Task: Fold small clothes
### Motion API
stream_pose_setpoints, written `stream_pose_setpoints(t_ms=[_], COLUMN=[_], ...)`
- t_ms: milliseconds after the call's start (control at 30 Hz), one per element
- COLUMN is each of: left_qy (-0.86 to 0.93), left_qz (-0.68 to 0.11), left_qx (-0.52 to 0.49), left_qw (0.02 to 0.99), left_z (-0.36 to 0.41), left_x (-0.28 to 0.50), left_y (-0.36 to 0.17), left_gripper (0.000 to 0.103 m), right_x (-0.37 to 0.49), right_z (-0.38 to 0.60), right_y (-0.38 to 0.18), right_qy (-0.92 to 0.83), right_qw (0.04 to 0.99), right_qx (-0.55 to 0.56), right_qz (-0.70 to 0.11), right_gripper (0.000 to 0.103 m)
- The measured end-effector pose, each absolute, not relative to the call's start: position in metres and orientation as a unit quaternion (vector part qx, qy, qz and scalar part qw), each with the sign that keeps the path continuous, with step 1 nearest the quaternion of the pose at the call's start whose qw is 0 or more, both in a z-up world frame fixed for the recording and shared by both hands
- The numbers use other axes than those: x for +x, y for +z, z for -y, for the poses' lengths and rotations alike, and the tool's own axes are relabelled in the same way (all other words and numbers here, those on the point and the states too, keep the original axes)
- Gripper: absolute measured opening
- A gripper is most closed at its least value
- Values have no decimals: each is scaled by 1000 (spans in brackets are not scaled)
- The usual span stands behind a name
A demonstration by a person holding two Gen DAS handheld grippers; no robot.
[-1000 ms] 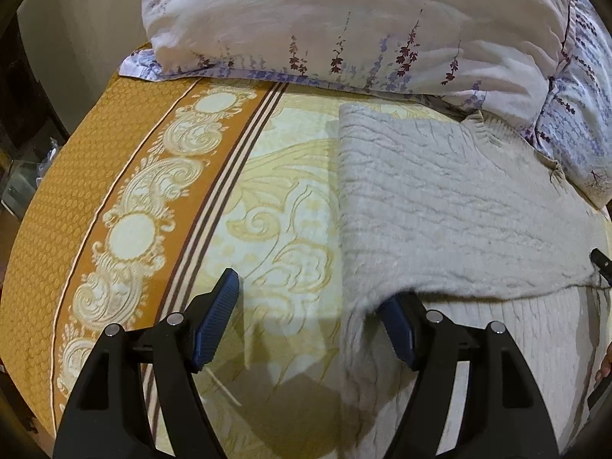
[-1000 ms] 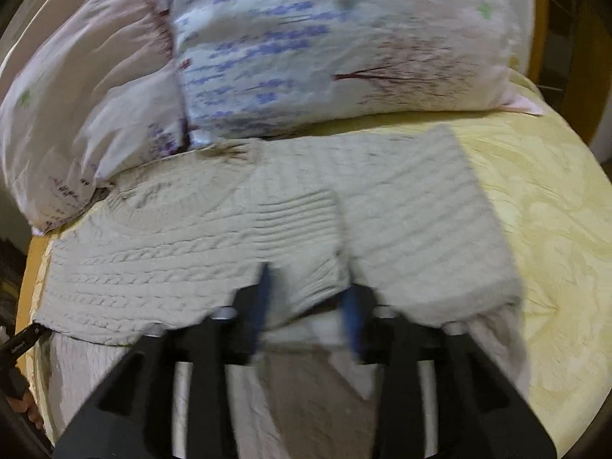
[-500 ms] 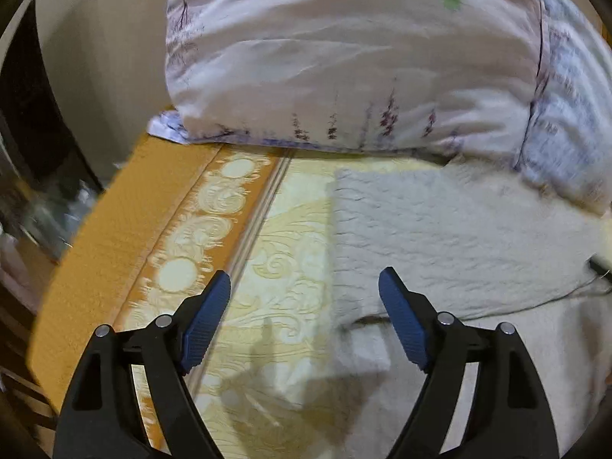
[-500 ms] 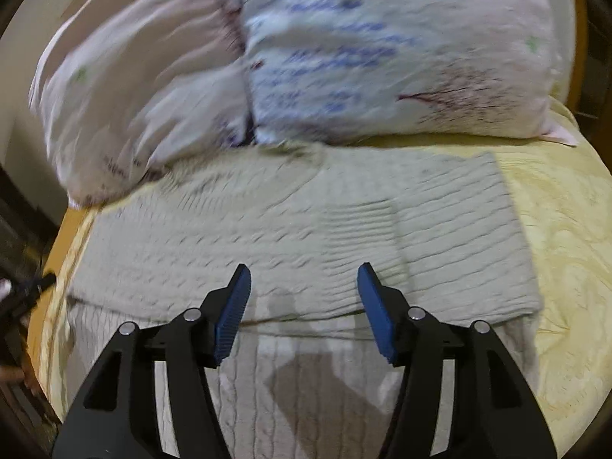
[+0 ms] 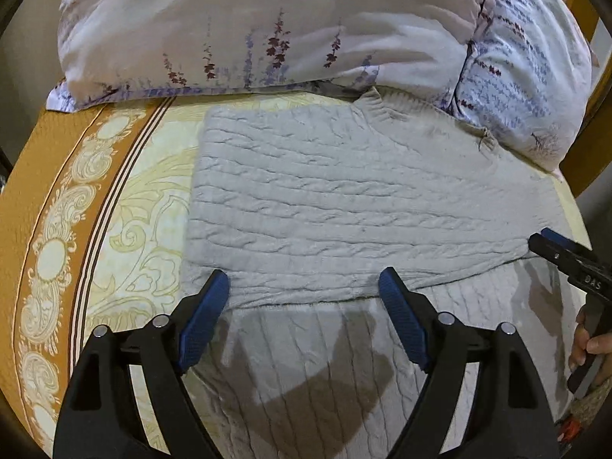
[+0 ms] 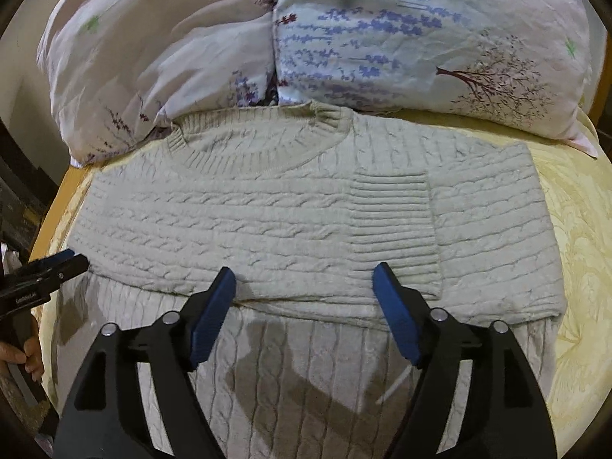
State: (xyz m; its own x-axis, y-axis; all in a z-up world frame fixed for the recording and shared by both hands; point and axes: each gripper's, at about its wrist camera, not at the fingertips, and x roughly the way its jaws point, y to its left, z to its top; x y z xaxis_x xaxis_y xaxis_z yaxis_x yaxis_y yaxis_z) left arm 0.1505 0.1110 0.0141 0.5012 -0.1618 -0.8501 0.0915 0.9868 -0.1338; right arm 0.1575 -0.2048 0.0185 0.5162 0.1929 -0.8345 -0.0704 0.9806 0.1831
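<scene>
Between both pairs of opening blue-padded fingers lies the cream cable-knit sweater: right gripper just released its folded sleeves, left gripper empty too; the bottom fold comes next.

Dim warm light, soft shadows below claws, fisheye bending, dark corners.

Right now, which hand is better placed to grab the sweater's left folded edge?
Left. The left gripper hovers over the sweater near that edge, jaws opening and empty; the right gripper sits mid-sweater, farther away.
</scene>
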Motion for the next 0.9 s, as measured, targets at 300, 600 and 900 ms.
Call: stream_pose_setpoints(t_ms=[300,600,900], left_qy=[-107,-118,-152], left_qz=[-473,-502,-542], left_qx=[-100,-205,-213], left_qw=[869,832,798], left_z=[-139,-196,-175], left_x=[107,30,-5], left_y=[41,33,15], left_gripper=[83,83,83], right_x=[125,28,-23], right_z=[260,365,369], right_y=[61,46,15], right_qy=[102,80,129], right_qw=[858,810,752], right_qx=[166,294,351], right_qz=[-475,-501,-542], right_gripper=[77,77,64])
